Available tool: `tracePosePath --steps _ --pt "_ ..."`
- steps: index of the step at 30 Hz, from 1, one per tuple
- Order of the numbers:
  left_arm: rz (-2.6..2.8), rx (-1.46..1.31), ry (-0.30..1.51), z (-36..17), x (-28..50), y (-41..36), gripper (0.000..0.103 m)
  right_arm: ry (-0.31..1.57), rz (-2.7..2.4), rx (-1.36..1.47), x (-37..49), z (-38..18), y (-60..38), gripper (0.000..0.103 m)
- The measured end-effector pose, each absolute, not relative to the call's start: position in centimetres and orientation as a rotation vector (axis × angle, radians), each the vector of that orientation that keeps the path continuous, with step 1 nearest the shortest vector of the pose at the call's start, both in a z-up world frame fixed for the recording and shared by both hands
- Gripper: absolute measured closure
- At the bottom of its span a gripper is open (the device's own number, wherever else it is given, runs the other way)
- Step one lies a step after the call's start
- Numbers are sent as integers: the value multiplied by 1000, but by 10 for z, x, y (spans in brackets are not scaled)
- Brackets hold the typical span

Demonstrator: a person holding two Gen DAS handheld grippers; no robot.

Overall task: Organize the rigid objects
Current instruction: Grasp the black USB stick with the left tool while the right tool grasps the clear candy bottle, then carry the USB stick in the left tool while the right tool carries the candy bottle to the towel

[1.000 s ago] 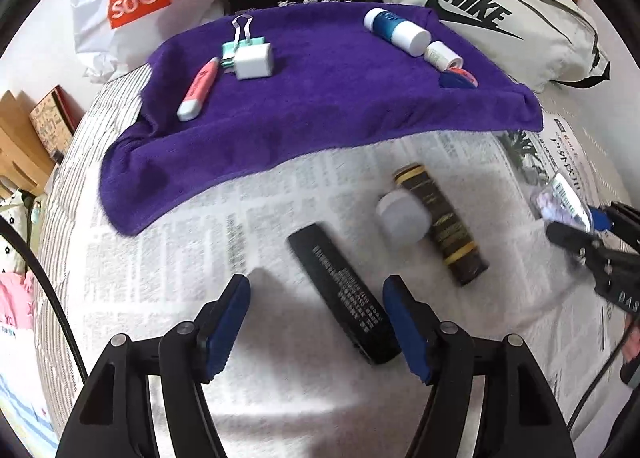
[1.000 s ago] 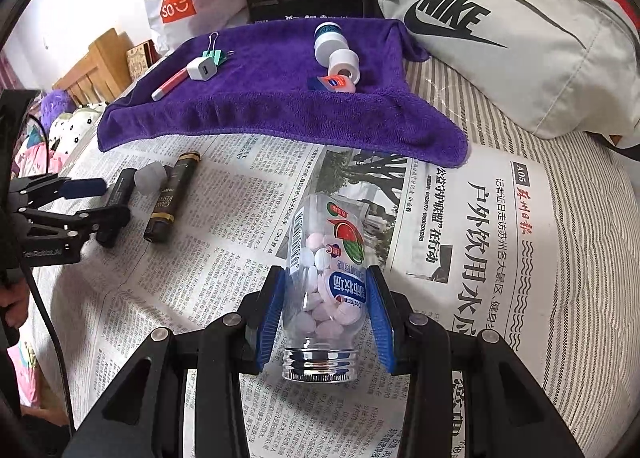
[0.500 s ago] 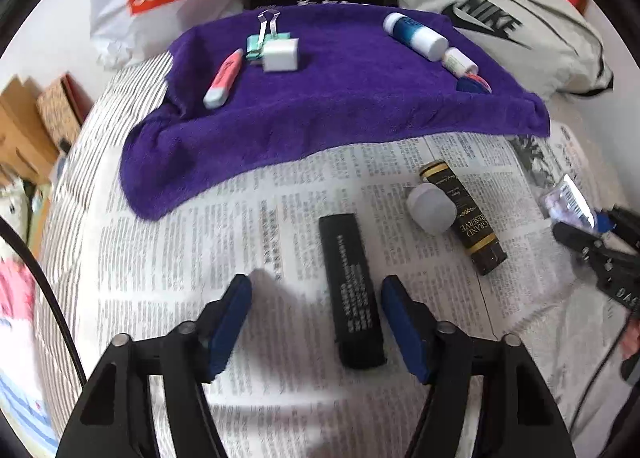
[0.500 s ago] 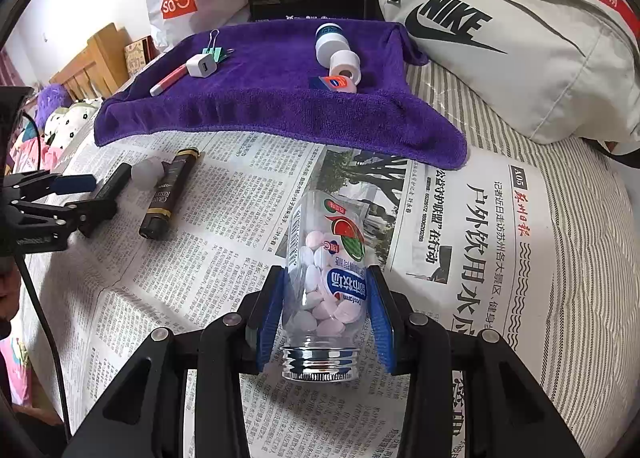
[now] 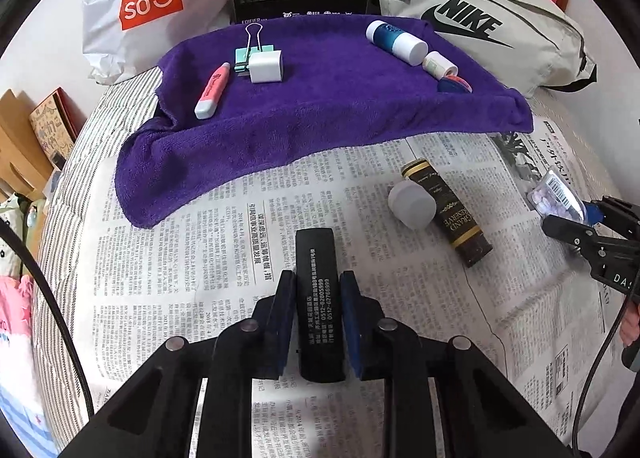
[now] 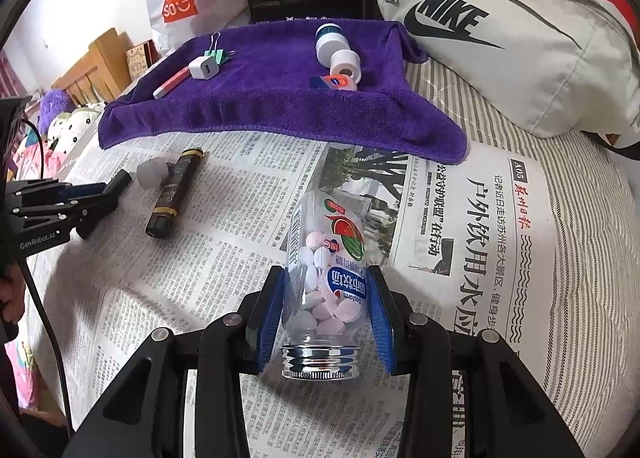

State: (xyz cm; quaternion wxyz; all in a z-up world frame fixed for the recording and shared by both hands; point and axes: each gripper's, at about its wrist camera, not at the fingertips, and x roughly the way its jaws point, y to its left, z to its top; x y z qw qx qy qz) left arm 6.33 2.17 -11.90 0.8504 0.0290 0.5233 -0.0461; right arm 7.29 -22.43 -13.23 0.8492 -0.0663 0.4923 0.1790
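Six small items are already laid on the towel (image 5: 320, 106) at the bed's far edge. The black stick (image 5: 319, 298) is clamped between the left tongs (image 5: 318, 318) on the newspaper (image 5: 180, 258), and the bottle (image 6: 326, 278) is clamped in the right tongs (image 6: 326, 314). The tube (image 5: 448, 210) and cap (image 5: 412, 204) are left on the newspaper, near the towel.

Gripping a clear candy bottle (image 6: 326, 270) between the blue fingers (image 6: 272, 306) of the right gripper (image 6: 326, 312), silver threaded neck nearest the camera. Lying on newspaper (image 6: 248, 226) ahead: a dark tube (image 6: 174, 194) touching a white cap (image 6: 151, 174). Resting beyond: a purple towel (image 6: 276, 102).
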Motion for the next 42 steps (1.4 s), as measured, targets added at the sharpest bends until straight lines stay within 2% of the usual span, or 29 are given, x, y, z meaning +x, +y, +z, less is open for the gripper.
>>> tracePosePath --steps 27,42 --pt "-131 44 1062 -117 61 29 82 1049 388 -135 80 -133 -222 62" --pt "-178 -59 1029 -87 65 54 82 1013 465 -102 91 -93 -222 62"
